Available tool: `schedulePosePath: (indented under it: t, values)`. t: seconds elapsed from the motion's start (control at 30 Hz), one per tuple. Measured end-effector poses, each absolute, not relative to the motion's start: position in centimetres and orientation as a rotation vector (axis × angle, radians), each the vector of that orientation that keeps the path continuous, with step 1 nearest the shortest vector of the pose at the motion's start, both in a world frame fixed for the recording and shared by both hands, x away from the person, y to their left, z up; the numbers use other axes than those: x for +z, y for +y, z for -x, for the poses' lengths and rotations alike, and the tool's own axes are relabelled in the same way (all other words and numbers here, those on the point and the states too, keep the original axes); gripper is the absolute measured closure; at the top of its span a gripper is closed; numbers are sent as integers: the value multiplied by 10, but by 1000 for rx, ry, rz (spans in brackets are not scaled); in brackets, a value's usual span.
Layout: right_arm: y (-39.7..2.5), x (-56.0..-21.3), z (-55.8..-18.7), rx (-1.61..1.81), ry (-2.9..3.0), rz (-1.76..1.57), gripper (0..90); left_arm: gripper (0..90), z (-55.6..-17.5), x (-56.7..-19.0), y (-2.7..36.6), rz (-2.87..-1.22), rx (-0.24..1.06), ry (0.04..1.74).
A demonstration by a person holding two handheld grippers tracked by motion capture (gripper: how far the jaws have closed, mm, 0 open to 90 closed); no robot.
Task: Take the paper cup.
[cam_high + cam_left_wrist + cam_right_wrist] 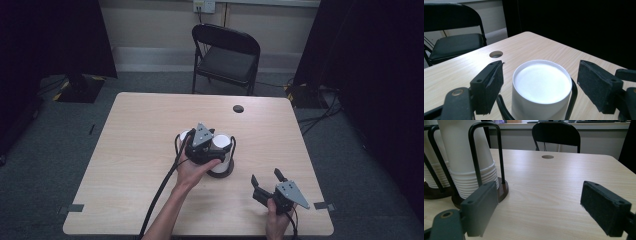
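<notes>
Spread wide, the left gripper [540,82] straddles the top cup of the paper cup stack [541,92] in its wire holder [486,157] mid-table, not yet clamped, so lifting remains, while the right gripper [267,182] waits released nearby.

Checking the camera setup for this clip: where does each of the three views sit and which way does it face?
High view: above the person's side, looking forward and down on the table; both forearms, left gripper over the cup stack, right gripper open.
Left gripper view: rides the left gripper, looking down on the stack's white top, open jaws either side.
Right gripper view: low over the table, facing the chair; open jaws, stacks at left.
Shared: all show the table's round hole.
</notes>
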State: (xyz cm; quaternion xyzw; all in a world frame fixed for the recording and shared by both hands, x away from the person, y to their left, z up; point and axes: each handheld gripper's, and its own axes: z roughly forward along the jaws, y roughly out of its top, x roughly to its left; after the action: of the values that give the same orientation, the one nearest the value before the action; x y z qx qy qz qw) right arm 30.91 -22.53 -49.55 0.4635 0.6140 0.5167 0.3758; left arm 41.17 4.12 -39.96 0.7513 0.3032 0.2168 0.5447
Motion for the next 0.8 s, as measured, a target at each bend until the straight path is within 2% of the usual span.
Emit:
schedulePosePath:
  t: [0.5, 0.8]
  values:
    - [-225, -495, -309, 1321, 1575, -1186, 136, 283, -414, -406, 36, -1800, 558, 719]
    - [-225, -495, -309, 1322, 1576, -1191, 136, 268, -413, -410, 32, -1839, 593, 682]
